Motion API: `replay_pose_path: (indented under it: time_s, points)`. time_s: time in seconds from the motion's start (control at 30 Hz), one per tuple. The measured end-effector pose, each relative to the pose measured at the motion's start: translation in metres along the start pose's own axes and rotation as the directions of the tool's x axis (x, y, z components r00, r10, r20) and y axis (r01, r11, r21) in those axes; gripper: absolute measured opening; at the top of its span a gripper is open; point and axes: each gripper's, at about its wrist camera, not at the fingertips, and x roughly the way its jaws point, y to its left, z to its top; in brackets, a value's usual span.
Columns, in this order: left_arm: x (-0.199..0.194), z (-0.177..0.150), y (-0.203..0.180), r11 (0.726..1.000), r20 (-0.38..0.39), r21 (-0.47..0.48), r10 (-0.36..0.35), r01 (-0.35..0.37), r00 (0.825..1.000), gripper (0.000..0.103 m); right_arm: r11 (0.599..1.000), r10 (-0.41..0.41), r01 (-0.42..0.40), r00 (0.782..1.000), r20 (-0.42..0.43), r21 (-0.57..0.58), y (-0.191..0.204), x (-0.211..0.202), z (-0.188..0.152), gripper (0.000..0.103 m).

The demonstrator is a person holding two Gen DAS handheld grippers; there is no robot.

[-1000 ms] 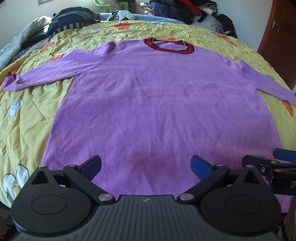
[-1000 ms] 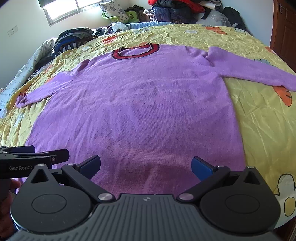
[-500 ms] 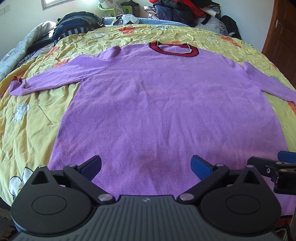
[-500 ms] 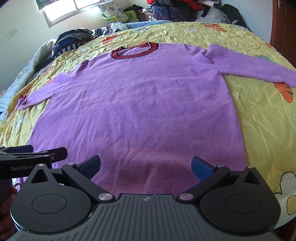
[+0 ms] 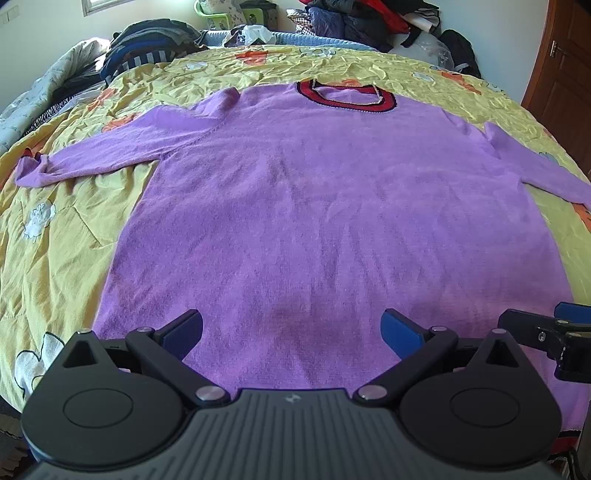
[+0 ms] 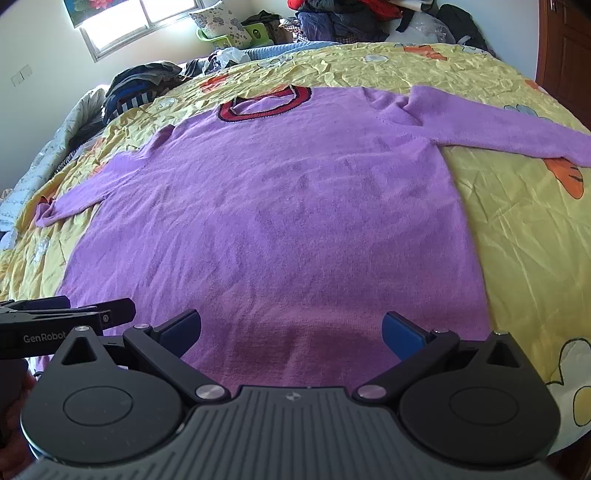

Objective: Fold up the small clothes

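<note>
Beyond the far edge of the bed, heaps of dark and red clothing (image 5: 373, 18) are piled against the wall, with a second heap of dark striped garments (image 5: 147, 48) off to the far left and a green plastic basket (image 6: 229, 35) under the window (image 6: 140, 18). A brown wooden door (image 5: 565, 70) stands at the far right. Nothing lies on the garment itself.

One long-sleeved purple knitted sweater with a red-and-black neckband (image 5: 332, 206) is spread flat, front up, on the yellow cartoon-print bedspread (image 5: 55, 240). Its hem lies directly under and ahead of both tools; the neckband is at the far end, and its two sleeves reach outward, one to each side.

The left hand-held gripper (image 5: 291, 330) hovers over the hem with its two blue-padded fingers wide apart and nothing between them. The right hand-held gripper (image 6: 291, 330) hovers just beside it over the same hem, fingers equally spread and empty. Each tool shows at the edge of the other's view, the left one at the right camera's lower left, the right one at the left camera's lower right. Whether either touches the fabric cannot be told.
</note>
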Motion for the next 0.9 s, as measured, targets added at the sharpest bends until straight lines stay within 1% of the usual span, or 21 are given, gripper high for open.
replay_pose_path:
  time_s: [0.1, 0.27, 0.43, 0.67, 0.8, 0.9]
  points:
    - [0.0, 0.0, -0.003, 1.0, 0.005, 0.013, 0.011, -0.011, 1.0, 0.103, 1.0, 0.007, -0.007, 1.0, 0.005, 0.002, -0.001, -0.001, 0.0, 0.103]
    - [0.003, -0.001, -0.005, 1.0, -0.006, 0.023, 0.006, -0.005, 1.0, 0.103, 0.999, 0.025, -0.025, 1.0, -0.004, 0.021, -0.004, 0.002, -0.001, 0.103]
    - [0.001, 0.0, -0.005, 1.0, 0.011, 0.024, 0.014, -0.014, 1.0, 0.103, 0.998, 0.054, -0.055, 0.998, 0.006, 0.044, -0.008, 0.001, -0.001, 0.103]
    - [0.002, 0.001, -0.012, 0.999, 0.015, 0.045, 0.002, -0.003, 1.0, 0.103, 0.998, 0.045, -0.046, 0.999, 0.019, 0.035, -0.01, 0.001, 0.0, 0.103]
    - [0.003, 0.002, -0.013, 0.999, 0.019, 0.048, -0.004, 0.003, 1.0, 0.103, 0.998, 0.036, -0.038, 0.998, 0.06, 0.043, -0.019, -0.002, 0.002, 0.103]
    - [0.005, 0.004, -0.014, 0.999, 0.02, 0.052, -0.009, 0.008, 1.0, 0.103, 0.997, 0.065, -0.071, 0.99, 0.127, 0.038, -0.031, -0.007, 0.003, 0.103]
